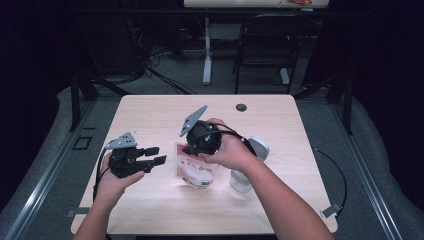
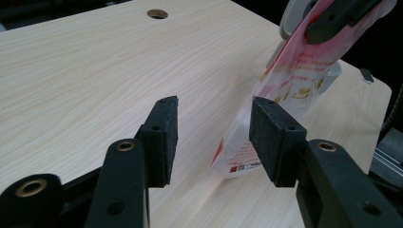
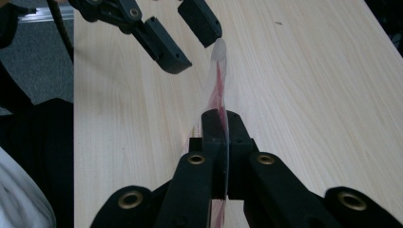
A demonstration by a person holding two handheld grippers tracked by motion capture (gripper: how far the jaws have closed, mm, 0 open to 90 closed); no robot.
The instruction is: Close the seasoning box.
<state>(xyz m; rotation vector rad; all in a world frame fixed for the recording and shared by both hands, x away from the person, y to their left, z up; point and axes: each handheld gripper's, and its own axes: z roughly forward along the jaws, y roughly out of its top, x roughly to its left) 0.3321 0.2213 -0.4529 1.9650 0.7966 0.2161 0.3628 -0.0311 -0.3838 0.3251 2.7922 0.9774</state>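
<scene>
Our right gripper [image 3: 221, 128] has its jaws pressed together on the top edge of a clear red-printed plastic bag [image 1: 194, 170], holding it upright with its bottom resting on the wooden table [image 1: 150, 110], likely so the far edge stays presented. Our left gripper [image 2: 214, 137], jaws apart, sits just beside that free edge, probably lining up a second grip. A white bottle [image 1: 247, 167] lies behind our right hand.
</scene>
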